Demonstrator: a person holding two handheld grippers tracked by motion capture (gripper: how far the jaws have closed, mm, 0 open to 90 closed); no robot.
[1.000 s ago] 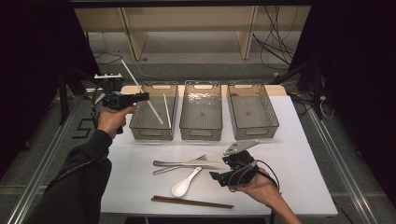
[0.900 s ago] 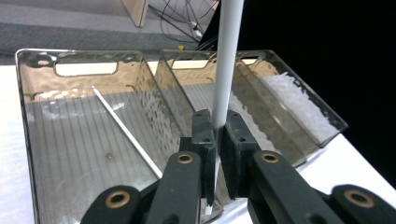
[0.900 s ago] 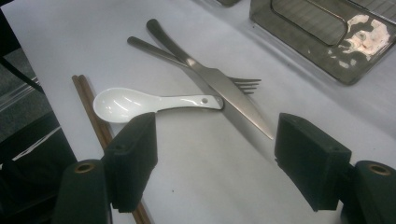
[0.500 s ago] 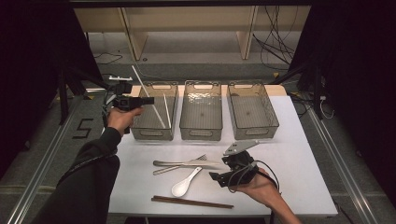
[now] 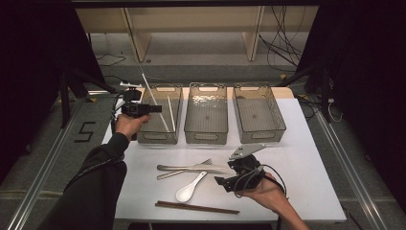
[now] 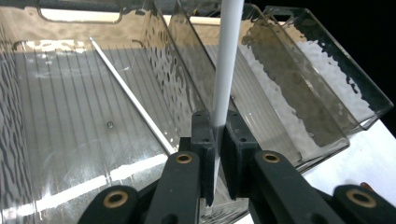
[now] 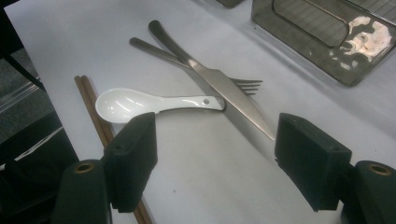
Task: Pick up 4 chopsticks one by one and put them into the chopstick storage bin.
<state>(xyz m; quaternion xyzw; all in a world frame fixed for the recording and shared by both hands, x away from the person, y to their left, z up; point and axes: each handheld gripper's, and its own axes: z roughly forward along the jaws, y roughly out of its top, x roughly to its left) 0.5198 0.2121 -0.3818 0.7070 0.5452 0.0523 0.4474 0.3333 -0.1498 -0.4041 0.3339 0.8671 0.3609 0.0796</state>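
Chopstick (image 6: 224,70) pinched in left gripper (image 5: 155,109), upper left, over bin (image 5: 143,135) (one inside already); tilted, could catch the wall.

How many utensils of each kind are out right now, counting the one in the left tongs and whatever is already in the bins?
White chopsticks: 2, one held in the left tongs as white chopstick, one lying in the left bin as second white chopstick
Brown chopsticks: 2
White spoon: 1
Knife: 1
Fork: 1
Total: 7
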